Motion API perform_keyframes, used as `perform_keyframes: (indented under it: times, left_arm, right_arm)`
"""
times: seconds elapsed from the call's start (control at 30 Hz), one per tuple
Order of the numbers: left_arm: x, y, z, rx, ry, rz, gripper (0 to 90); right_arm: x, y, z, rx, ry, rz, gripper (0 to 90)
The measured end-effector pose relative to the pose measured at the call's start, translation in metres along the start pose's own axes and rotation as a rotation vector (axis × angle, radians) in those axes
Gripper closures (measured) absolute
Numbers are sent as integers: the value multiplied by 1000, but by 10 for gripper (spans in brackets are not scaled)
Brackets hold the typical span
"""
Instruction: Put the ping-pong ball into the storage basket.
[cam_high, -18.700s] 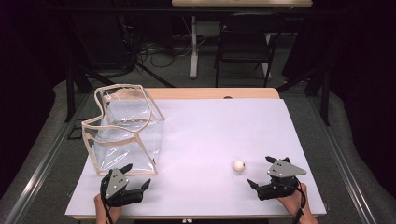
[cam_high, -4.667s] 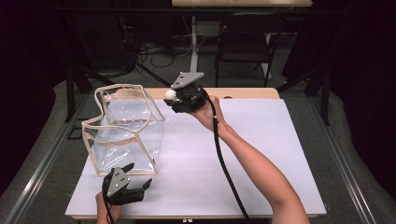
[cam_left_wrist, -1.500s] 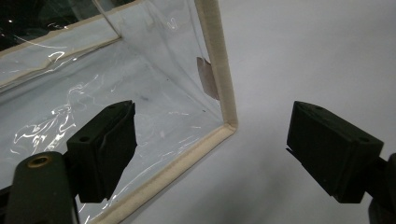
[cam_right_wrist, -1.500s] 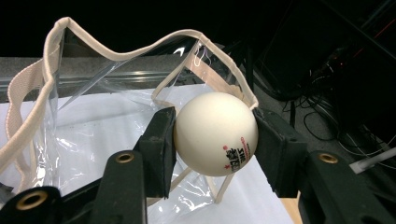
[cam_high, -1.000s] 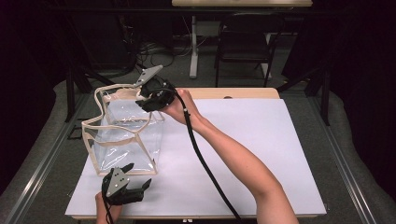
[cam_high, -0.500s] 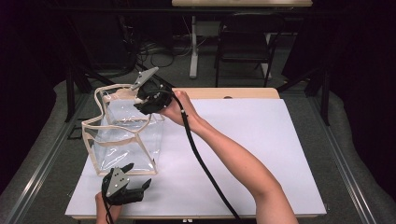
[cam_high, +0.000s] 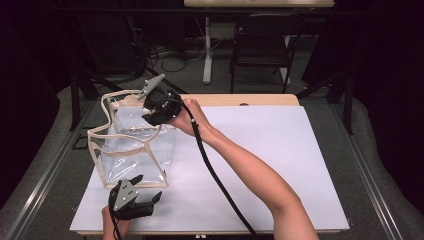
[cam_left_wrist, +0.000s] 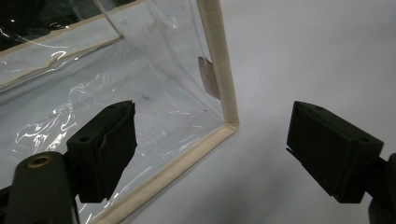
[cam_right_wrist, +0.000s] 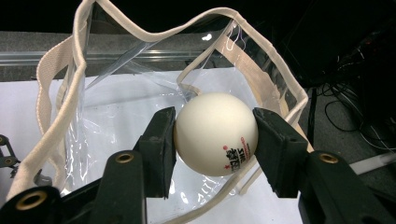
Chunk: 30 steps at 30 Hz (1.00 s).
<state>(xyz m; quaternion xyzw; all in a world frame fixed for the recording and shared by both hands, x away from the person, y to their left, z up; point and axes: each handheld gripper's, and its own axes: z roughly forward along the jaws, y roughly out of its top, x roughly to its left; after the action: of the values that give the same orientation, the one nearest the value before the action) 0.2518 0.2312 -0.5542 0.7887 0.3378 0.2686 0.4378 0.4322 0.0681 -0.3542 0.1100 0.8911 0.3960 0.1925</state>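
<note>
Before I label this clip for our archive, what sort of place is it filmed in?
Probably a lab or recording studio, not a home. A work table with a plain white top stands among dark curtains; loose cables trail across the floor behind it, beside a folding chair.

left tool (cam_left_wrist: 212, 154) jaws wide apart, clear bag (cam_left_wrist: 140, 102) corner between them on white table (cam_left_wrist: 303, 51).

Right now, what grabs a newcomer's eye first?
The white ball pinched in the right tongs, held above the open top of the clear bag at the table's left. Next, the left tongs resting open on the white tabletop by the bag's near corner.
</note>
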Motion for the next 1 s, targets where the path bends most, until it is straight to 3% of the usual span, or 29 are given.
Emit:
perform_keyframes:
  times: [1.0]
  left_arm:
    - [0, 0, 0, -1, 0, -1, 159]
  right_arm:
    - [5, 1, 8, 86, 42, -11, 507]
